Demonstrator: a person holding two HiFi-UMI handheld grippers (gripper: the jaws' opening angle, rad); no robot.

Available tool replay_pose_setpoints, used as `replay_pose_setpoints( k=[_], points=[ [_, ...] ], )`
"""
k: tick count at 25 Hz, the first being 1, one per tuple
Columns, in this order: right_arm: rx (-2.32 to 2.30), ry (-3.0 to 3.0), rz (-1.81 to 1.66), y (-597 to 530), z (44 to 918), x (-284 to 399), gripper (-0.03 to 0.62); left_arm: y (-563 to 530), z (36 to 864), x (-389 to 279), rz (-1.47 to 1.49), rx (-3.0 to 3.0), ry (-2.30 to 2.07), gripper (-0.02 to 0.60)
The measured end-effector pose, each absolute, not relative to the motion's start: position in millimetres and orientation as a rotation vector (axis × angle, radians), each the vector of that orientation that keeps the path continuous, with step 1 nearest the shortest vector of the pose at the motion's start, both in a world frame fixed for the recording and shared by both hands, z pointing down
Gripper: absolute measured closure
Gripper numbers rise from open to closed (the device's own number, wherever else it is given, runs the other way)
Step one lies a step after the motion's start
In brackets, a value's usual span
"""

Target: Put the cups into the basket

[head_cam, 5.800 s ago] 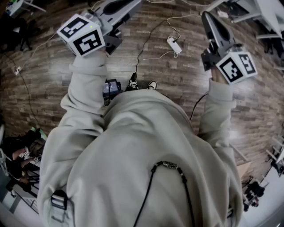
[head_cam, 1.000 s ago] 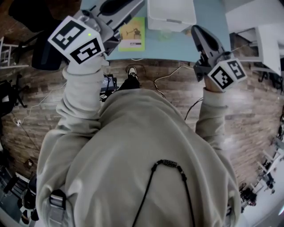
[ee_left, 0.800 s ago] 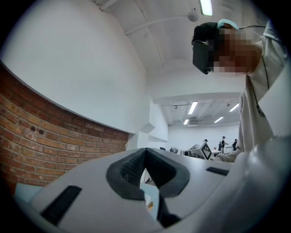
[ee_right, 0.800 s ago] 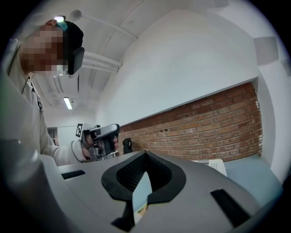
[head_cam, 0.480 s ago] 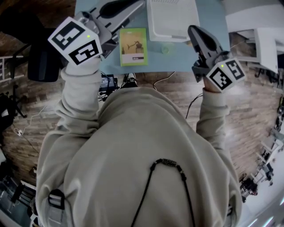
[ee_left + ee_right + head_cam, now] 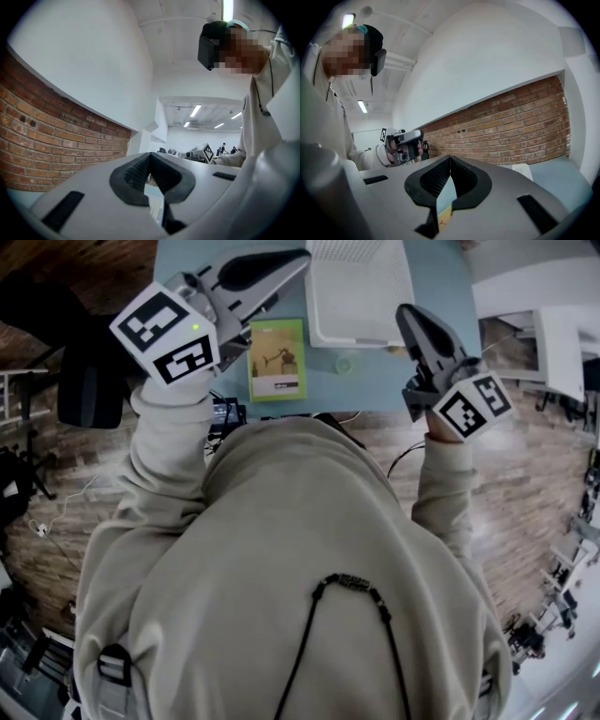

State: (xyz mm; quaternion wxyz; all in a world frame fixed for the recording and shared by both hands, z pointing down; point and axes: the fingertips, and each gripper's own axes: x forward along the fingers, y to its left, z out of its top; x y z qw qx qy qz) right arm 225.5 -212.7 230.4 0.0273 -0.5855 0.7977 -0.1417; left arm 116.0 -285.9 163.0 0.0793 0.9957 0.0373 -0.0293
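A small clear cup stands on the pale blue table, just in front of the white basket. My left gripper is held above the table's left part, shut and empty, its tip pointing toward the basket. In its own view the left gripper shows pads that meet with nothing between them. My right gripper hovers at the basket's front right corner, shut and empty. The right gripper also has its pads together there. No other cup shows.
A green booklet lies on the table left of the cup. A dark office chair stands at the left and white furniture at the right, on a wooden floor. A brick wall runs behind the table.
The view has moved closer to the table: basket, booklet and cup sit lower in the head view and more tabletop shows. Both grippers stay shut and have come over the table.
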Motion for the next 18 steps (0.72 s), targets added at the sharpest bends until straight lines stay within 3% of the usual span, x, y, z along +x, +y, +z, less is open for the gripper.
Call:
replay_pose_setpoints(
  k=[18],
  points=[
    [-1.623, 2.585, -0.488, -239.6, 239.5, 213.0, 0.580, -289.3, 167.7, 110.7, -0.077, 2.947, 0.003, 0.583]
  ],
)
